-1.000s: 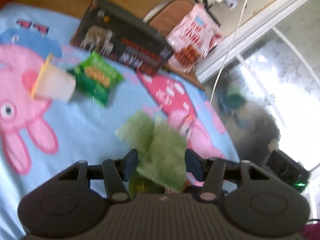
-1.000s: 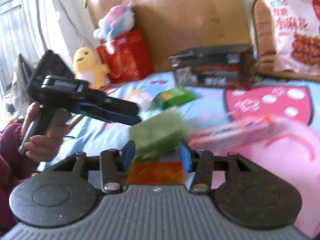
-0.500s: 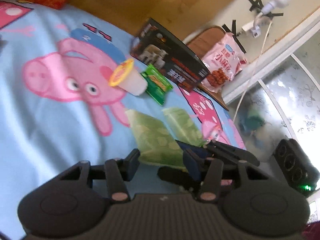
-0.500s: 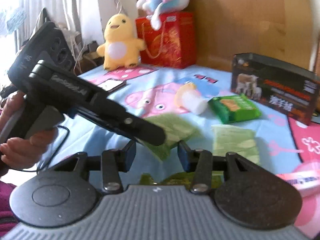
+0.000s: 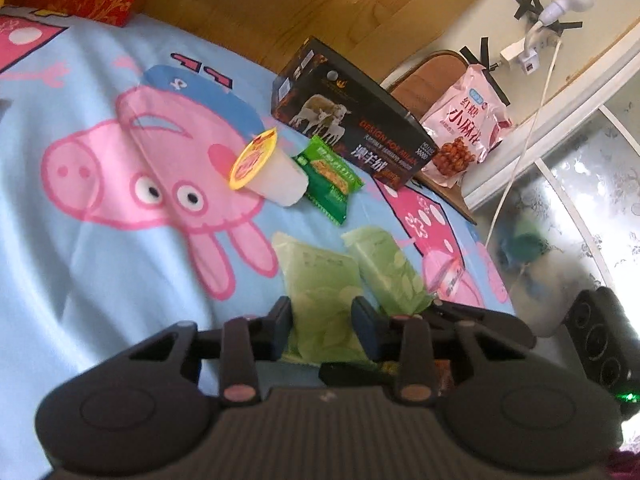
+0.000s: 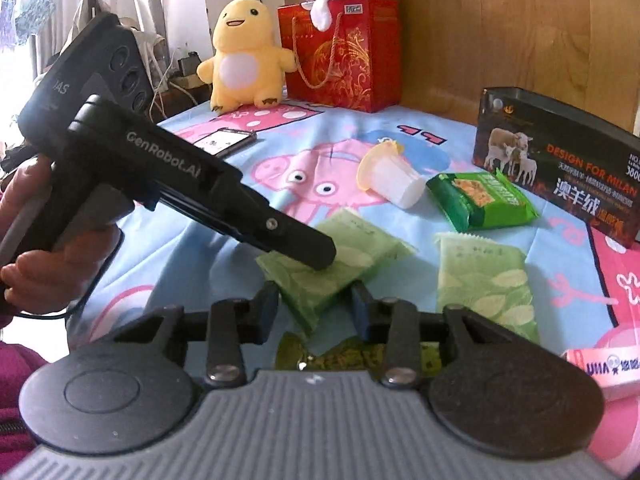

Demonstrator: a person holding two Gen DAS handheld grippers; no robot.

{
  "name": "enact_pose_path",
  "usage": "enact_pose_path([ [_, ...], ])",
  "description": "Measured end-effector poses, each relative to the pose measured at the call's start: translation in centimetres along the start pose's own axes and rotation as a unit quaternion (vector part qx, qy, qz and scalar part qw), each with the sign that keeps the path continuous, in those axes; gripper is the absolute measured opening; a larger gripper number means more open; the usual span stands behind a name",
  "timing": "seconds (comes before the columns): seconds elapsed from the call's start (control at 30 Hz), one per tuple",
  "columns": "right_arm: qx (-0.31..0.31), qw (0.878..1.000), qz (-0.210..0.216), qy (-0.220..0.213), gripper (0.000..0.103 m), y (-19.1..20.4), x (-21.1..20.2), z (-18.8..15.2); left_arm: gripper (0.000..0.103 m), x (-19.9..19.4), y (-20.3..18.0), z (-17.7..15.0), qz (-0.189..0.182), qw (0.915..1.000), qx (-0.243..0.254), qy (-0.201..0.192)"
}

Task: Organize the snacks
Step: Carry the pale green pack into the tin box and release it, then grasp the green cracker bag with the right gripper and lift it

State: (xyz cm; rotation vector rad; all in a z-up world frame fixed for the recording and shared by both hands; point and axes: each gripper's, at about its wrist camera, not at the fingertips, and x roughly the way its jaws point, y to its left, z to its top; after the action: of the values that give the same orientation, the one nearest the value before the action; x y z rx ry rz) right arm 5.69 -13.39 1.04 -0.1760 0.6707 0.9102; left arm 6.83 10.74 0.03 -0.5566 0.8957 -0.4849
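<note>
My left gripper sits low in the frame's centre, its blue-padded jaws spread either side of a pale green crinkly packet without pinching it; the flat, leaf-printed foil lies slack on the blue cartoon-pig blanket. A second pale green packet lies just beside it, toward centre right. Above them, mid-frame, a glossy dark green wafer pack touches a tipped translucent jelly cup with a yellow foil lid. A black cardboard box stands at upper centre, with a pink snack bag leaning at upper right.

My right gripper is also unclenched at bottom centre, jaws apart near the first packet's corner. In that view my left hand grips the matte black tool's handle at the left edge, its nose angled down onto the packet. A pink carton lies at lower right.
</note>
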Motion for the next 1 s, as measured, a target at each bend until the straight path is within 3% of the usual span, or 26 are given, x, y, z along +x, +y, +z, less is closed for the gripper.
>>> enact_pose_path([
  [0.13, 0.003, 1.000, -0.010, -0.029, 0.040, -0.3, -1.0, 0.8, 0.033, -0.8, -1.2, 2.1, -0.024, 0.9995, 0.004, -0.020],
  [0.3, 0.002, 0.994, -0.048, -0.103, 0.040, -2.1, -3.3, 3.6, 0.033, -0.3, -5.4, 7.7, -0.038, 0.9961, 0.056, -0.058],
  [0.4, 0.003, 0.987, -0.083, -0.135, 0.040, -4.4, -3.7, 6.1, 0.034, 1.7, -8.0, 11.8, -0.034, 0.9928, 0.083, -0.080],
  [0.57, 0.030, 0.981, -0.123, -0.147, 0.039, -10.0, -2.4, 9.5, 0.034, 7.3, -9.1, 17.0, -0.022, 0.9944, 0.072, -0.074],
  [0.73, 0.070, 0.978, -0.157, -0.119, 0.039, -14.6, 0.2, 10.4, 0.037, 12.5, -9.0, 18.6, -0.005, 0.9962, 0.065, -0.058],
  [0.8, 0.074, 0.973, -0.190, -0.110, 0.040, -15.7, 1.2, 10.3, 0.040, 13.6, -8.7, 18.8, -0.002, 0.9969, 0.061, -0.049],
  [0.87, 0.081, 0.963, -0.231, -0.113, 0.041, -16.5, 1.3, 10.0, 0.041, 13.1, -8.7, 18.5, 0.002, 0.9962, 0.065, -0.058],
  [1.0, 0.132, 0.958, -0.218, -0.129, 0.041, -17.3, -0.7, 8.9, 0.047, 9.5, -7.4, 17.0, -0.007, 0.9936, 0.083, -0.076],
])
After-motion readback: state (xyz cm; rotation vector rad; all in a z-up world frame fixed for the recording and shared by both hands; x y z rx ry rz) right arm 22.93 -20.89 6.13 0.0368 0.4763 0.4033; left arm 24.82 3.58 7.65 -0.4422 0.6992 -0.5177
